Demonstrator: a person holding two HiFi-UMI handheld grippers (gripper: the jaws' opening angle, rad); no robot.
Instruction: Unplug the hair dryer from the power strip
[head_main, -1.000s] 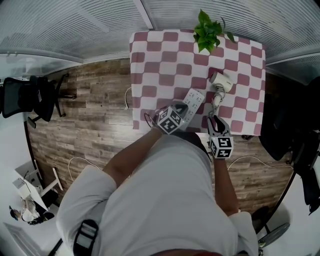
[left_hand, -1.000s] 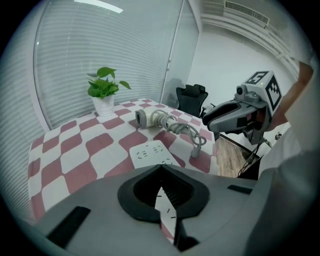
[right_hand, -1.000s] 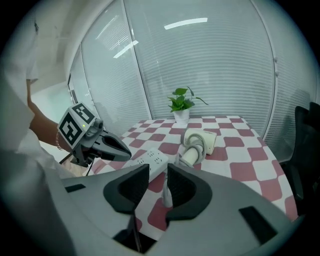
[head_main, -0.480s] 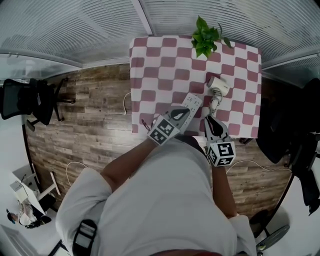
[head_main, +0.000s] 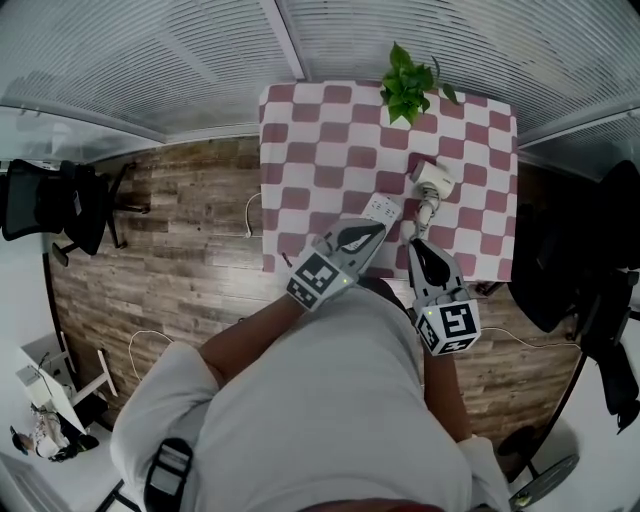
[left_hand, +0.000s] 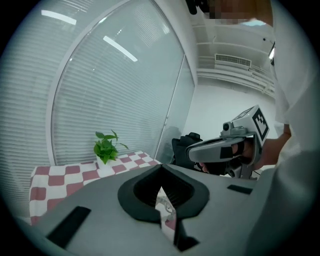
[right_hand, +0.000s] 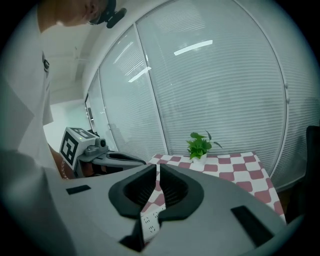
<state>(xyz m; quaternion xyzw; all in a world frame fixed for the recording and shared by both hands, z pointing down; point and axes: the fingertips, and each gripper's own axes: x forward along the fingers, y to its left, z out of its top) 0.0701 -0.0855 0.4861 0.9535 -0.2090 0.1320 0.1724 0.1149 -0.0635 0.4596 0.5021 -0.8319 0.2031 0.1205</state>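
Note:
The white power strip (head_main: 382, 207) lies on the checkered table (head_main: 300, 150), and the white hair dryer (head_main: 433, 178) rests just right of it. I cannot tell whether its plug sits in the strip. Both grippers hang in the air above the table's near edge. My left gripper (head_main: 380, 226) (left_hand: 160, 167) is shut and holds nothing. On my right gripper (head_main: 416, 243) (right_hand: 157, 167) the jaws are closing. Only a thin slit is left, with nothing between them, and the power strip (right_hand: 150, 222) shows far below through that slit.
A potted green plant (head_main: 405, 80) stands at the table's far edge. White cables (head_main: 252, 205) trail on the wooden floor to the left. A black office chair (head_main: 55, 195) is at the far left, and dark gear (head_main: 575, 250) is at the right. Blinds cover the windows beyond.
Both grippers have risen from the table towards the head camera and look larger. The power strip and hair dryer have stayed where they were.

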